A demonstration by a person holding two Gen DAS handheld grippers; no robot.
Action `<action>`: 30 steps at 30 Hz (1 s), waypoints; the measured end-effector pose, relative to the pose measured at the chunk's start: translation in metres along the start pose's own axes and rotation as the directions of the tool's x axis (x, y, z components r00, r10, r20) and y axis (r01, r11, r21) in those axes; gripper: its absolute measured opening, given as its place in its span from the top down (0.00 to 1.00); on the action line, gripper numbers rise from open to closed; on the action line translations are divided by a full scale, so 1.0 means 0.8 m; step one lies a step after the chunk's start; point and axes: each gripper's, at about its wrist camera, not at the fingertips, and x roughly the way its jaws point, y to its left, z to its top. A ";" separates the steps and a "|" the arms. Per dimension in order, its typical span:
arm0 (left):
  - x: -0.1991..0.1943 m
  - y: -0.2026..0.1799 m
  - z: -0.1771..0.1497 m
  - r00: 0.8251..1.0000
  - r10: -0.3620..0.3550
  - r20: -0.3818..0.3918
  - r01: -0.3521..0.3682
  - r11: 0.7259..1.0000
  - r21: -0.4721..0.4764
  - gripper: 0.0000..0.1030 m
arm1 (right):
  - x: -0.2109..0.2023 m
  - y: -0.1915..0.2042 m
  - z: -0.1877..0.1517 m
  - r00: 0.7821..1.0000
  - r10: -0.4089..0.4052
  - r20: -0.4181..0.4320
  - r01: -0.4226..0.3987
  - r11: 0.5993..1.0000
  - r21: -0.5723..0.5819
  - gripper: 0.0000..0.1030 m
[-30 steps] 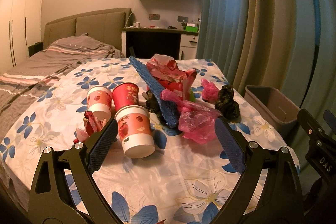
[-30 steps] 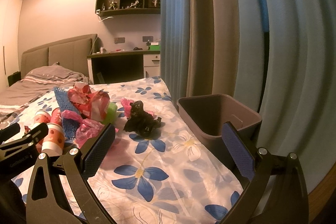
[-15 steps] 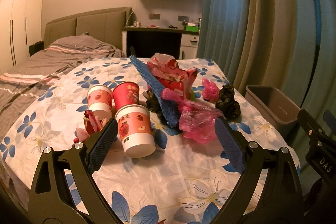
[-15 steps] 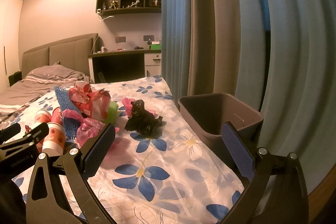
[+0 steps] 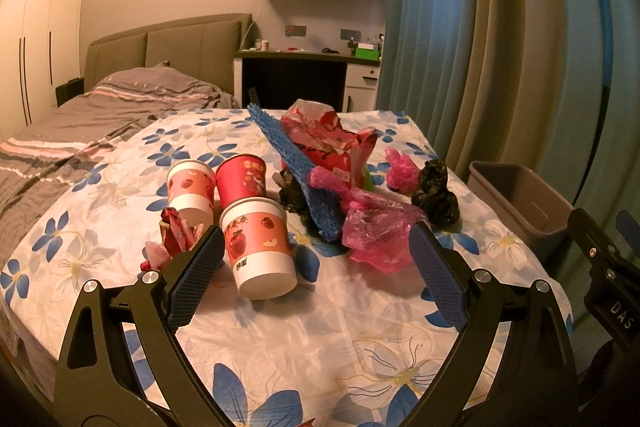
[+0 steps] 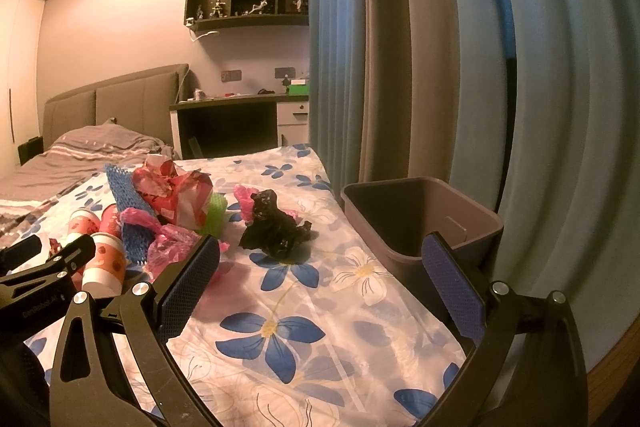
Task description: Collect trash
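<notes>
While both tools hover over the flower-print tablecloth (image 5: 344, 311), the left gripper (image 5: 316, 271) has its blue-padded fingers spread wide and holds nothing; the right gripper (image 6: 320, 287) is likewise spread and empty. Trash lies heaped mid-table: three upturned paper cups (image 5: 258, 247) close together, the nearest just ahead of the left gripper's left finger, with a crumpled red wrapper (image 5: 174, 231) beside them. Behind the cups, a blue mesh strip (image 5: 294, 173) leans against a red snack bag (image 5: 334, 149), and a pink plastic bag (image 5: 378, 233) sits near the left gripper's right finger. A crumpled black bag (image 6: 276, 227) rests apart, nearer the table's edge. Just off that edge stands a grey bin (image 6: 420, 223), open; what can be seen of its inside looks bare.
</notes>
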 end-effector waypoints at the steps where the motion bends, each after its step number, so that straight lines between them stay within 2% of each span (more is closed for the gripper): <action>1: 0.000 0.000 0.000 1.000 0.000 0.000 0.000 1.000 0.000 0.11 | 0.001 -0.002 0.000 1.000 -0.001 0.001 0.001 1.000 0.001 0.05; 23: 0.000 0.001 0.000 1.000 0.001 -0.002 -0.001 1.000 0.000 0.11 | 0.003 0.000 -0.003 1.000 0.004 -0.006 -0.004 1.000 0.005 0.05; 30: 0.002 0.006 -0.003 1.000 0.001 -0.006 -0.001 1.000 -0.007 0.11 | 0.002 0.013 -0.010 1.000 0.024 -0.011 -0.024 1.000 0.005 0.05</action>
